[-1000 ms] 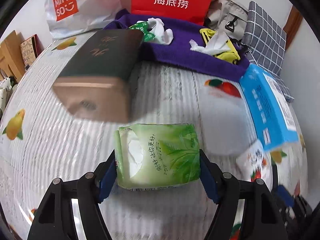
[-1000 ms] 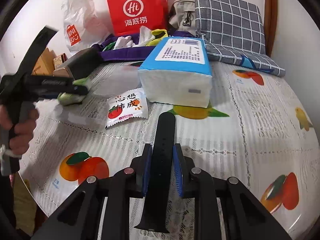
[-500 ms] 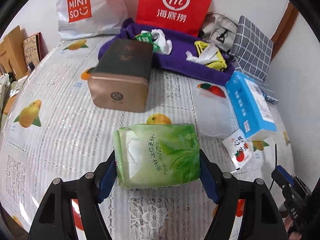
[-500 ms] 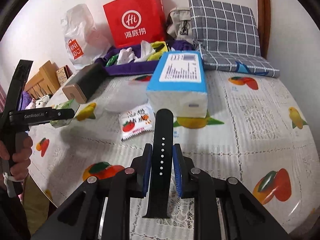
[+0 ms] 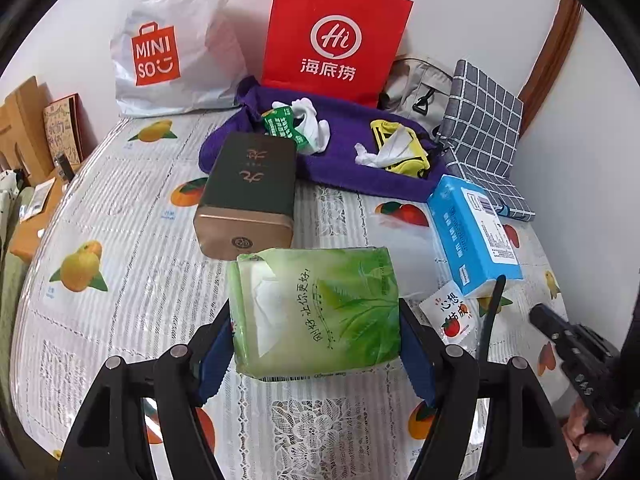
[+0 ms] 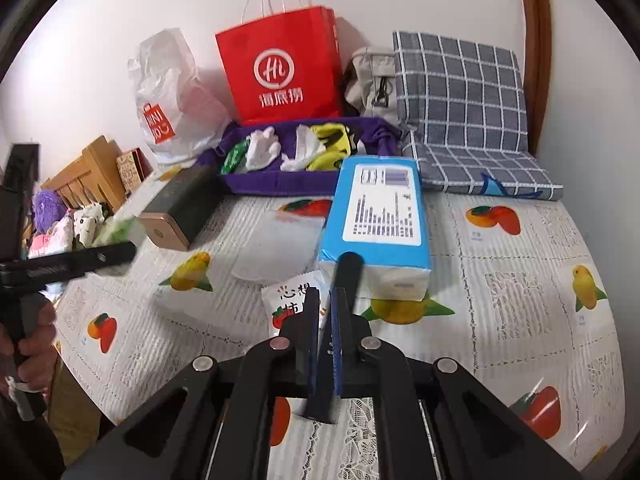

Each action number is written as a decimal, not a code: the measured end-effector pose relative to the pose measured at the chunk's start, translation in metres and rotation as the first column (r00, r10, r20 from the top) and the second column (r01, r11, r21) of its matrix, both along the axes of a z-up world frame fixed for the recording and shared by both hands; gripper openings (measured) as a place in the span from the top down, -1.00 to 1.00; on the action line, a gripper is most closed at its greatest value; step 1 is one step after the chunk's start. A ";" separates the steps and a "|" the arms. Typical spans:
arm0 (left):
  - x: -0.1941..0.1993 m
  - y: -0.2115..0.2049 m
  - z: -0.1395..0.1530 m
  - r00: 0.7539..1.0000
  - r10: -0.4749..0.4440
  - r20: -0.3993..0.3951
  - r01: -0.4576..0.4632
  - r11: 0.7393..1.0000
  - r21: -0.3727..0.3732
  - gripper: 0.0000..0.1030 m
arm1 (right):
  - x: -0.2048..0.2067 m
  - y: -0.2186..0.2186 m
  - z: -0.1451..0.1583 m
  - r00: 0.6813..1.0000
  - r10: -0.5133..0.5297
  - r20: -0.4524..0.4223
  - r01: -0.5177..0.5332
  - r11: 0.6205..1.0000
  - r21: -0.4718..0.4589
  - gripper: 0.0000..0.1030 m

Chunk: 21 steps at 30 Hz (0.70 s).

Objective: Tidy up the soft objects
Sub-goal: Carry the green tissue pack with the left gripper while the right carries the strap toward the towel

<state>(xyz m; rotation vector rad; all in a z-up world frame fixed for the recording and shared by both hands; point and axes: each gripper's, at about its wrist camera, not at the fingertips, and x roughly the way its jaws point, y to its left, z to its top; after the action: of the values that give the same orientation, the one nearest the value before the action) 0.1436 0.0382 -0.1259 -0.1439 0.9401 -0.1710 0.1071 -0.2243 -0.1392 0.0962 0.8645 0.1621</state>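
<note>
A green soft tissue pack (image 5: 320, 304) hangs above the fruit-print tablecloth (image 5: 120, 208), with my left gripper (image 5: 314, 320) shut on its two sides. My right gripper (image 6: 326, 300) is shut on a black strap (image 6: 349, 272), which stands edge-on between the pads and sticks out above and below them. In the left wrist view that strap (image 5: 492, 308) shows at the right edge. At the back lies a purple tray (image 5: 352, 176) holding crumpled white tissues and a yellow item. A blue tissue pack (image 6: 380, 208) lies just beyond the right gripper.
A dark tin box (image 5: 248, 192) lies before the tray. A small tomato-print packet (image 6: 288, 300) and a clear plastic piece (image 6: 280, 244) lie by the blue pack. A red bag (image 5: 336, 40), white bag (image 5: 168, 48) and checked cushion (image 6: 460, 92) line the wall.
Both grippers have risen, so the table looks farther away. The right jaws have drawn closer together and the strap now sits edge-on. The green pack stays gripped.
</note>
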 end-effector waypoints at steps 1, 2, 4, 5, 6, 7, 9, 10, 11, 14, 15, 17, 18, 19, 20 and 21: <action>0.000 0.001 0.001 1.000 -0.002 0.002 0.002 1.000 -0.001 -0.40 | 0.001 0.000 -0.004 1.000 0.001 -0.015 -0.001 1.000 -0.003 0.86; 0.000 0.001 0.001 1.000 -0.002 0.001 0.002 1.000 -0.002 -0.40 | 0.001 -0.001 -0.010 0.999 0.004 -0.034 -0.004 1.000 -0.001 0.83; 0.000 0.002 0.002 1.000 -0.002 -0.002 0.002 1.000 -0.003 -0.40 | 0.001 -0.002 -0.022 0.998 0.012 -0.069 -0.011 1.000 0.012 0.36; 0.000 0.002 0.002 1.000 -0.003 -0.002 0.003 1.000 -0.003 -0.40 | 0.001 -0.002 -0.030 0.997 0.003 -0.077 -0.003 1.000 0.009 0.21; 0.000 0.002 0.001 1.000 -0.003 -0.004 0.003 1.000 -0.002 -0.40 | 0.002 -0.003 -0.035 0.997 -0.008 -0.079 0.008 1.000 0.004 0.02; 0.000 0.001 0.000 1.000 -0.003 -0.006 0.003 1.000 0.000 -0.40 | 0.003 -0.003 -0.042 0.996 -0.022 -0.083 0.023 1.000 0.001 0.00; 0.001 -0.001 -0.001 1.000 -0.009 -0.013 0.009 1.000 0.003 -0.40 | 0.007 -0.003 -0.053 0.994 -0.036 -0.099 0.039 0.999 0.020 0.00; 0.001 -0.002 -0.002 1.000 -0.010 -0.016 0.010 1.000 0.004 -0.40 | 0.010 -0.003 -0.059 0.993 -0.038 -0.112 0.042 0.998 0.040 0.00; 0.001 -0.003 -0.003 1.000 -0.012 -0.019 0.012 1.000 0.005 -0.40 | 0.013 -0.001 -0.065 0.992 -0.035 -0.125 0.041 0.998 0.046 0.00; 0.001 -0.005 -0.003 1.000 -0.019 -0.023 0.019 1.000 0.012 -0.40 | 0.016 0.006 -0.069 0.993 -0.046 -0.108 0.045 0.999 -0.009 0.25; 0.001 -0.006 -0.003 1.000 -0.020 -0.023 0.020 1.000 0.015 -0.40 | 0.017 0.009 -0.069 0.993 -0.038 -0.112 0.036 0.999 -0.018 0.60; 0.003 -0.006 -0.002 0.999 -0.021 -0.025 0.021 1.000 0.017 -0.40 | 0.018 0.011 -0.066 0.992 -0.023 -0.125 0.023 1.000 -0.002 0.63; 0.003 -0.006 -0.001 0.999 -0.021 -0.025 0.021 1.000 0.015 -0.40 | 0.017 0.011 -0.063 0.993 -0.019 -0.119 0.019 1.000 -0.005 0.63; 0.004 -0.007 0.000 1.000 -0.021 -0.023 0.021 1.000 0.013 -0.40 | 0.015 0.012 -0.060 0.994 -0.016 -0.112 0.015 1.000 -0.013 0.63; 0.004 -0.007 0.002 1.000 -0.022 -0.020 0.023 1.000 0.014 -0.40 | 0.013 0.012 -0.055 0.994 -0.013 -0.104 0.011 1.000 -0.021 0.63; 0.005 -0.007 0.003 1.000 -0.023 -0.018 0.024 1.000 0.016 -0.40 | 0.012 0.012 -0.052 0.995 -0.011 -0.099 0.009 1.000 -0.022 0.63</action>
<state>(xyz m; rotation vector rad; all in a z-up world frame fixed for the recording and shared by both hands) 0.1488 0.0309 -0.1232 -0.1196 0.9608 -0.1841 0.1192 -0.2128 -0.1908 0.0889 0.9648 0.1391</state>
